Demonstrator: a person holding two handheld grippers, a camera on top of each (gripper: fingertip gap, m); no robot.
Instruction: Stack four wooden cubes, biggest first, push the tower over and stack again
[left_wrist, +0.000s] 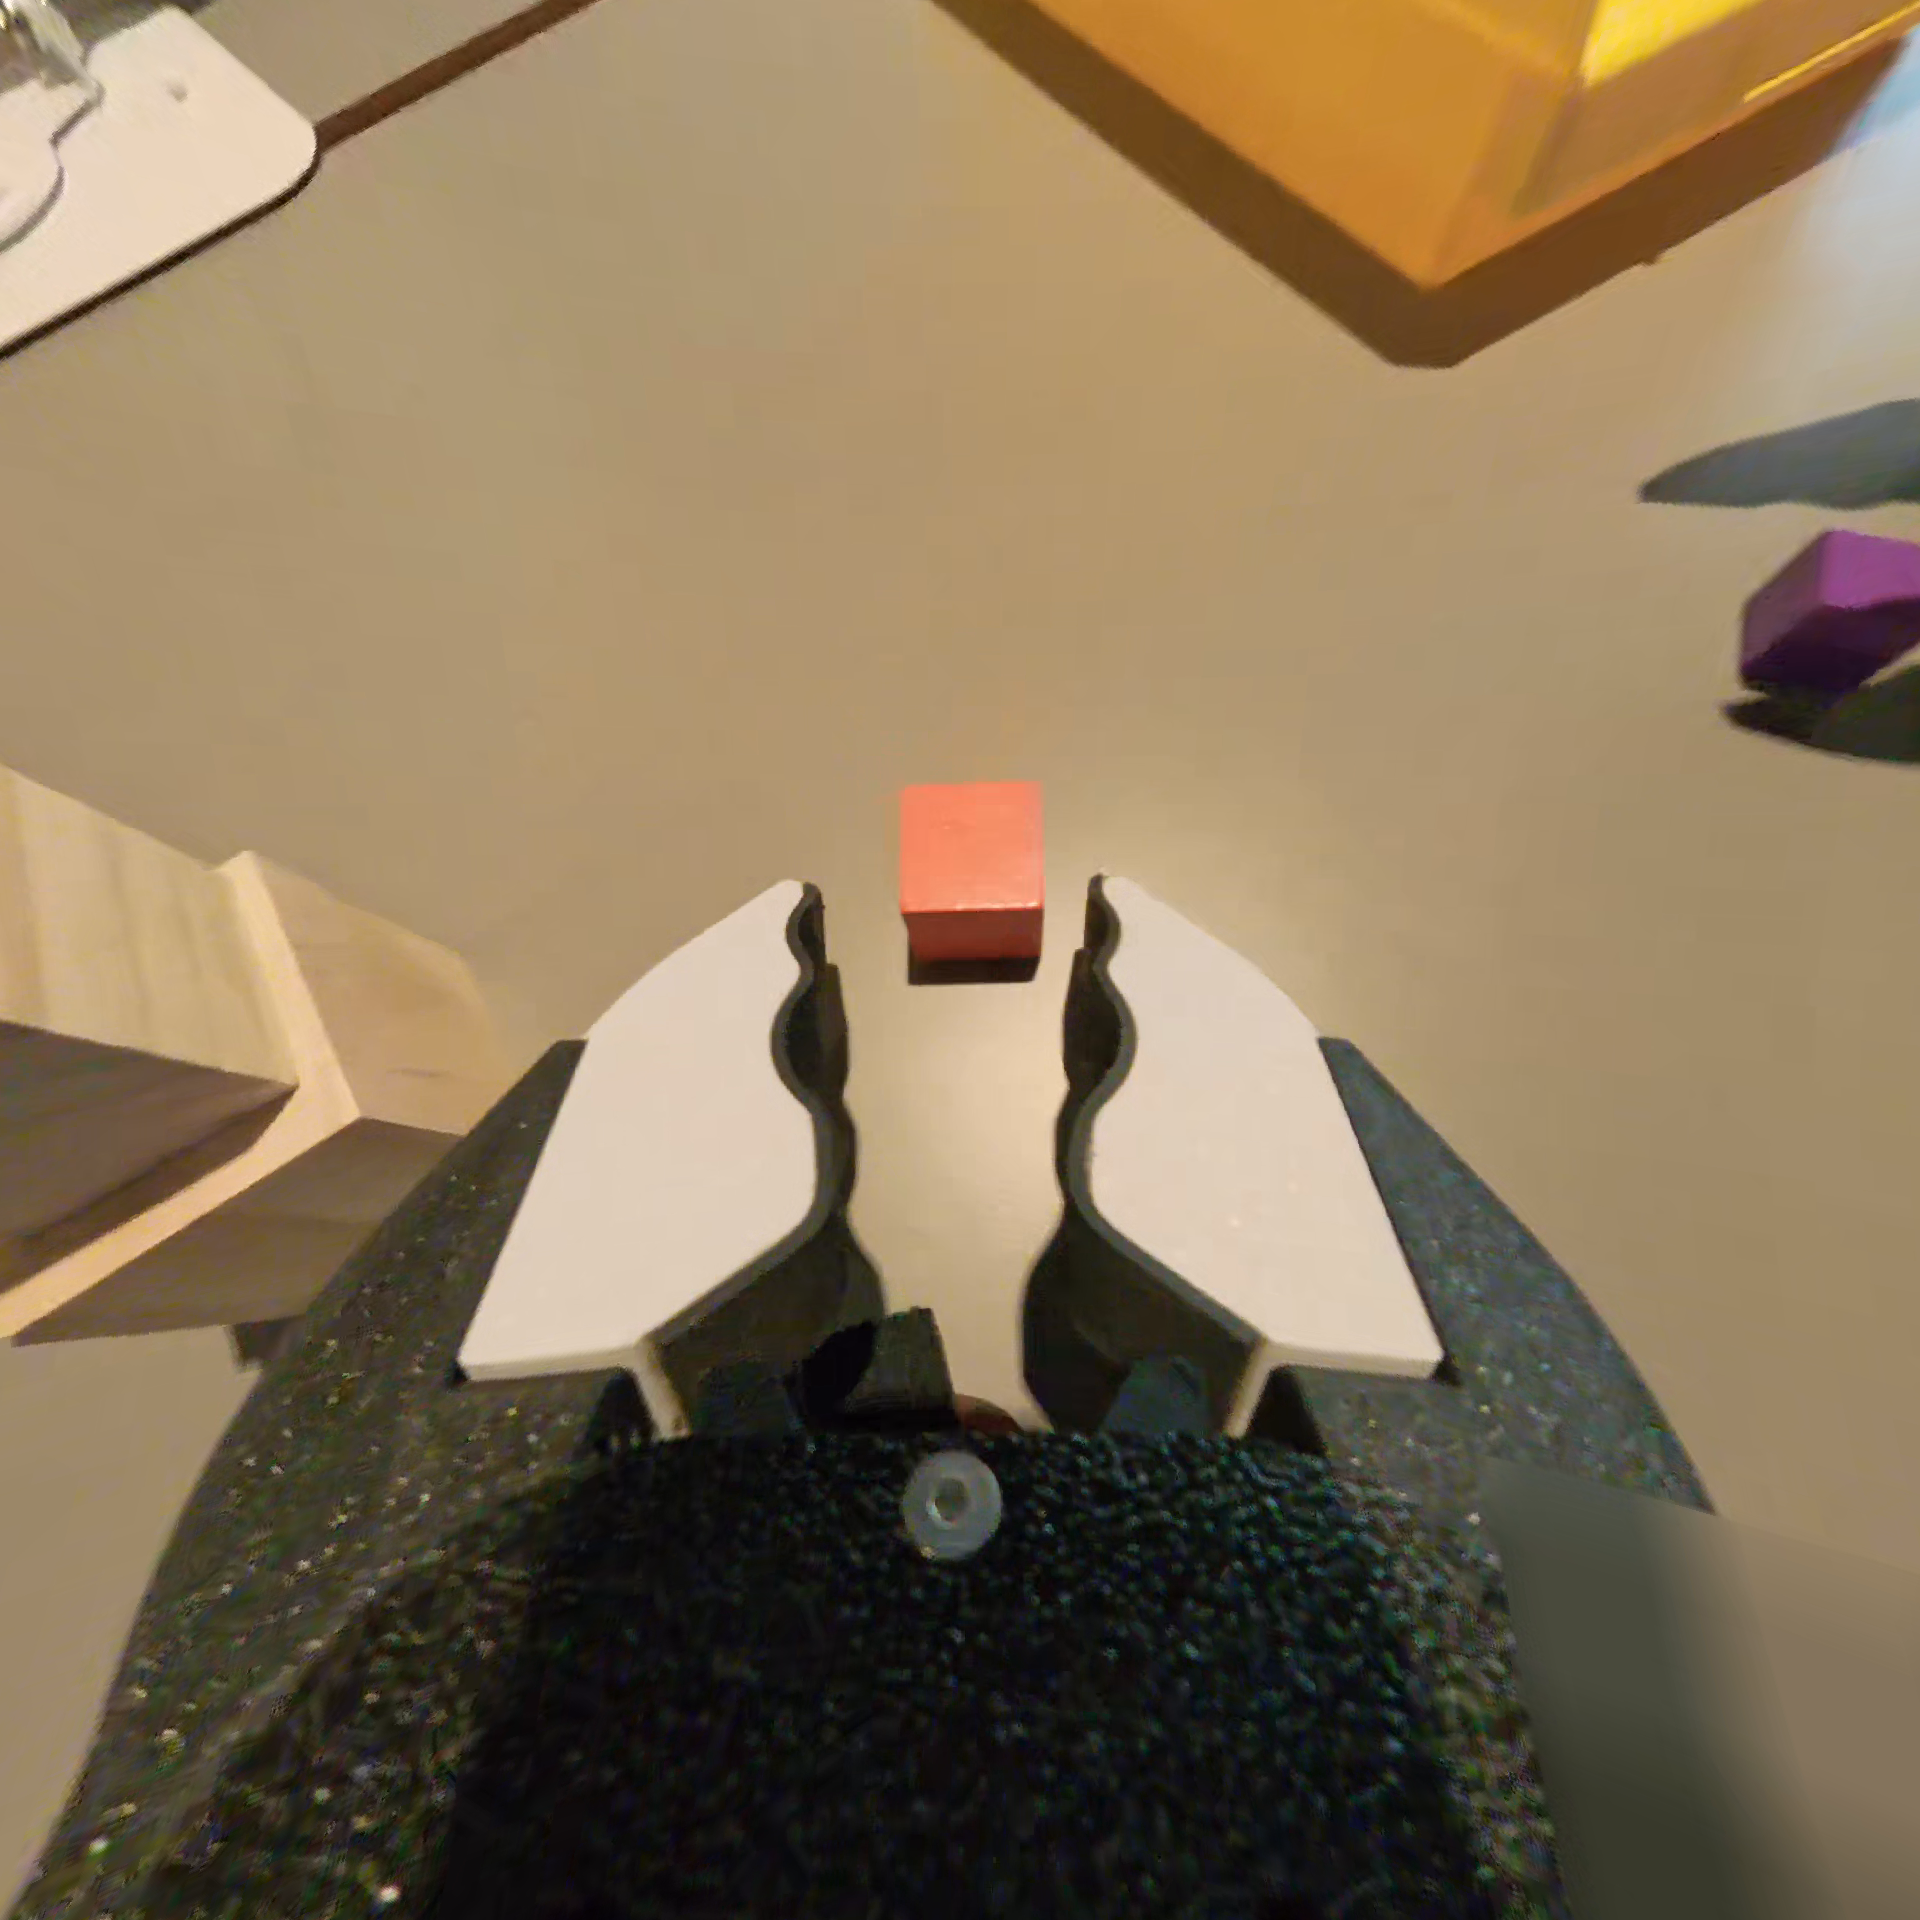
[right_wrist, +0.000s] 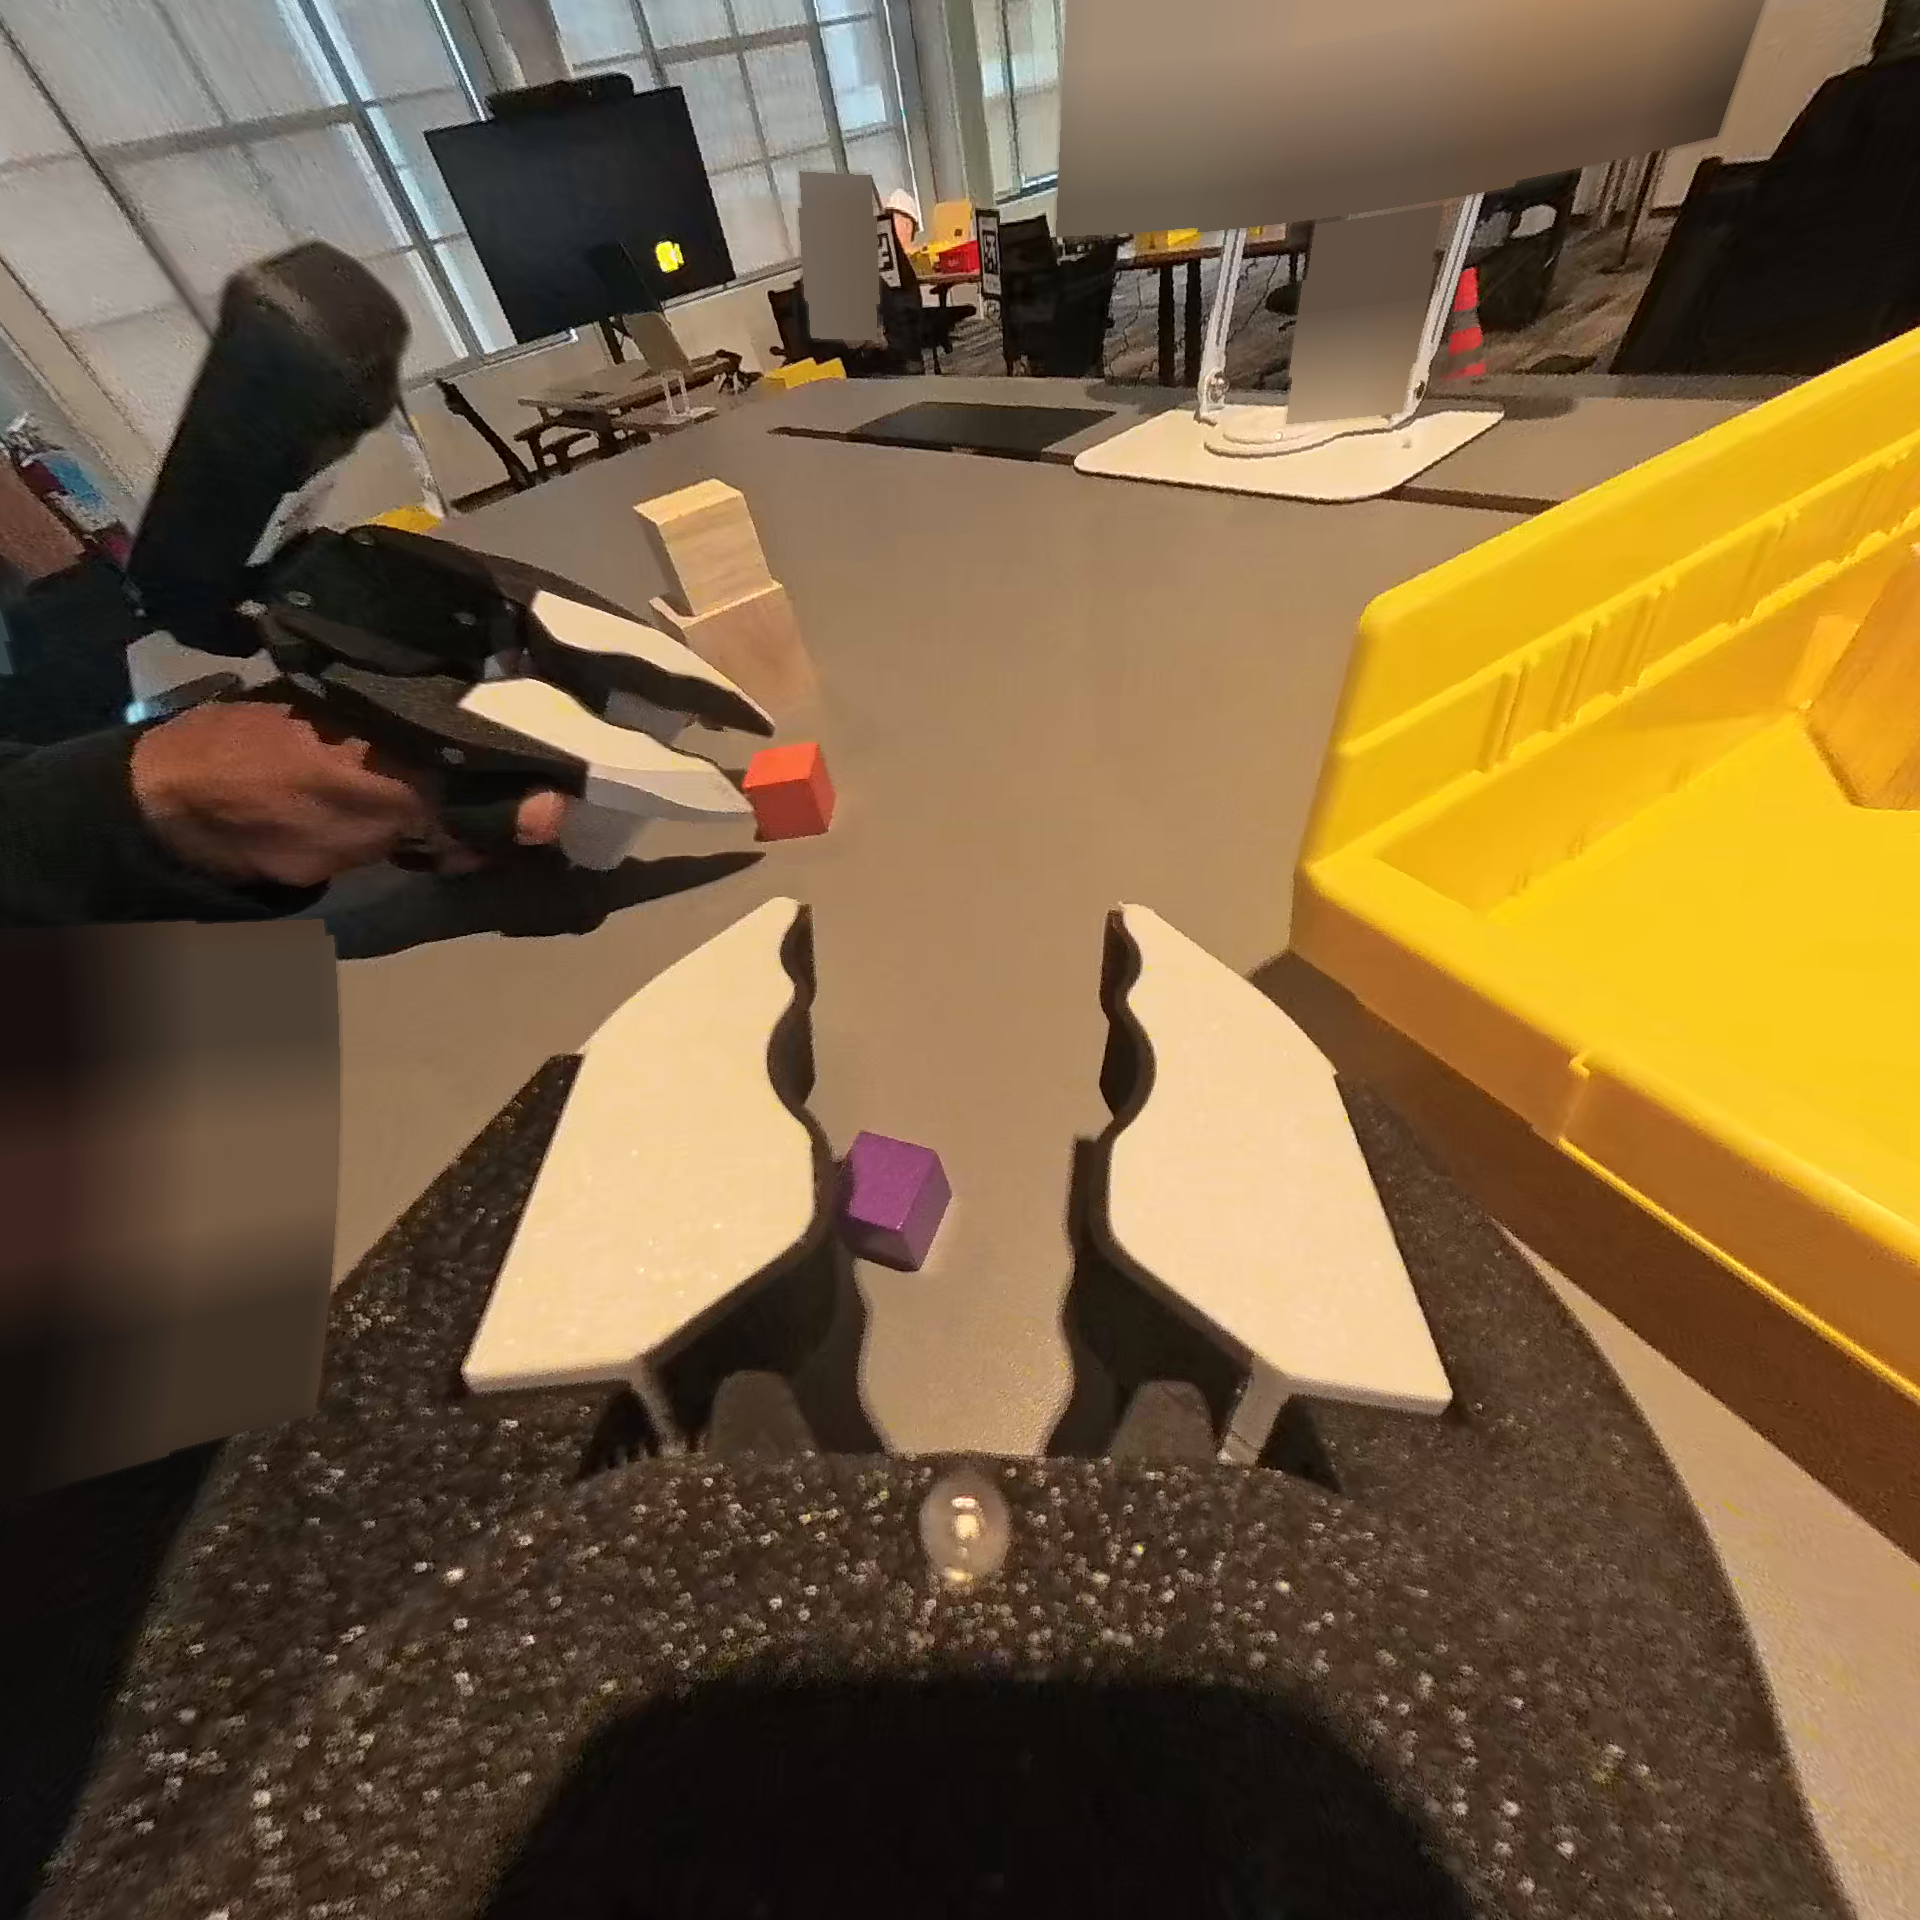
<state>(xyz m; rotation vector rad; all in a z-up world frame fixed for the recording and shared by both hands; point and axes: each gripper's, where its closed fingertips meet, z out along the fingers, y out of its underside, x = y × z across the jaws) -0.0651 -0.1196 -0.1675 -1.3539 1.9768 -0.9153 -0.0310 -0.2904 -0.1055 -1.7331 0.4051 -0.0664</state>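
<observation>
A small red cube (left_wrist: 970, 869) sits on the grey table just beyond my left gripper (left_wrist: 951, 914), which is open and empty, its tips on either side of the cube's near face. In the right wrist view the left gripper (right_wrist: 753, 774) hovers beside the red cube (right_wrist: 792, 790). A small purple cube (right_wrist: 894, 1197) lies on the table below my right gripper (right_wrist: 958, 935), which is open and empty. The purple cube also shows at the right edge of the left wrist view (left_wrist: 1834, 621). Two plain wooden cubes (right_wrist: 727, 582) are stacked, the smaller on the larger, and show at the left in the left wrist view (left_wrist: 156, 1091).
A yellow plastic bin (right_wrist: 1621, 831) stands at the right, holding a wooden block (right_wrist: 1870, 707); it also shows in the left wrist view (left_wrist: 1455, 125). A white monitor base (right_wrist: 1288, 447) stands at the table's far side. A person's hand (right_wrist: 239, 800) holds the left gripper.
</observation>
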